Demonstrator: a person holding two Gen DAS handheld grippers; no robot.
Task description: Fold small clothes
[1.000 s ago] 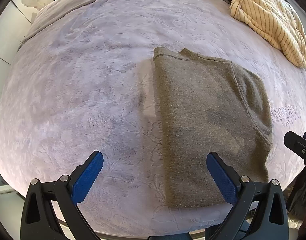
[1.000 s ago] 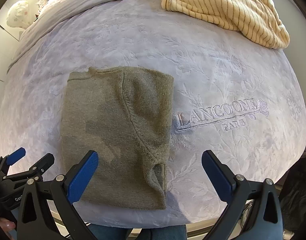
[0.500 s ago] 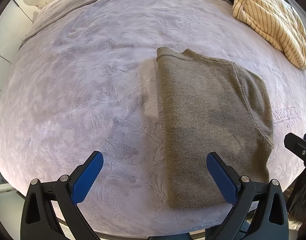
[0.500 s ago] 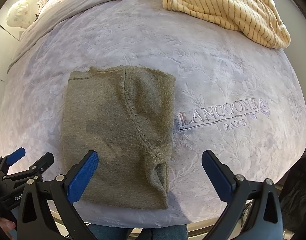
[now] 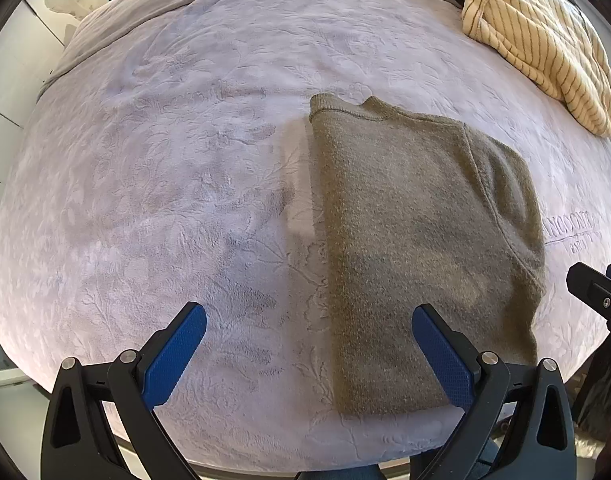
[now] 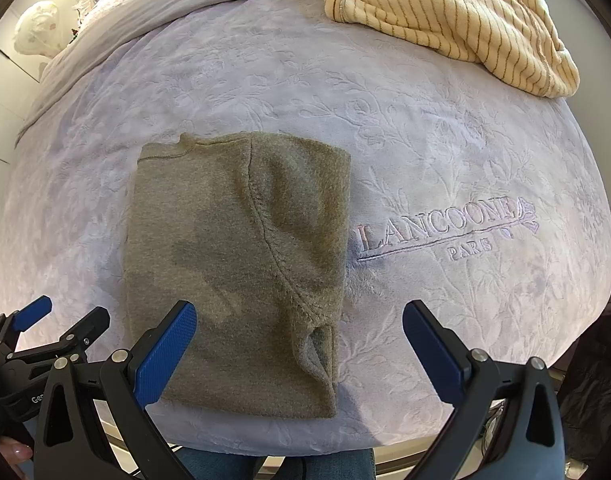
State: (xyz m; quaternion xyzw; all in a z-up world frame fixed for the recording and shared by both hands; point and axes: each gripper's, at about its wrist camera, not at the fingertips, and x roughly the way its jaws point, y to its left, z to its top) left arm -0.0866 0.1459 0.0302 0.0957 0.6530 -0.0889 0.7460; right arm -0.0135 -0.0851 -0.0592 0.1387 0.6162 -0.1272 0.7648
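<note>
We see the folded olive-green knit sweater (image 5: pixel 421 248) lying near the bed's front edge on the lilac embossed plush blanket (image 5: pixel 165 184). Both the left gripper (image 5: pixel 309 356) and right gripper (image 6: pixel 299 350) are spread wide and empty. Only the right view shows the "LANCOONE PARIS" embroidery (image 6: pixel 445 232) whole; the cream striped garment (image 6: pixel 457 16) at the far right corner is cut off.

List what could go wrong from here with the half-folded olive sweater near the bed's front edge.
1. The olive sweater lies close to the blanket's front edge; a pull toward the person could drag it off.
2. The folded-in sleeve lies loose on top; a one-layer pinch could let it slide out.
3. Both the left gripper and right gripper are open and off the fabric; uneven grabs could skew the fold.
</note>
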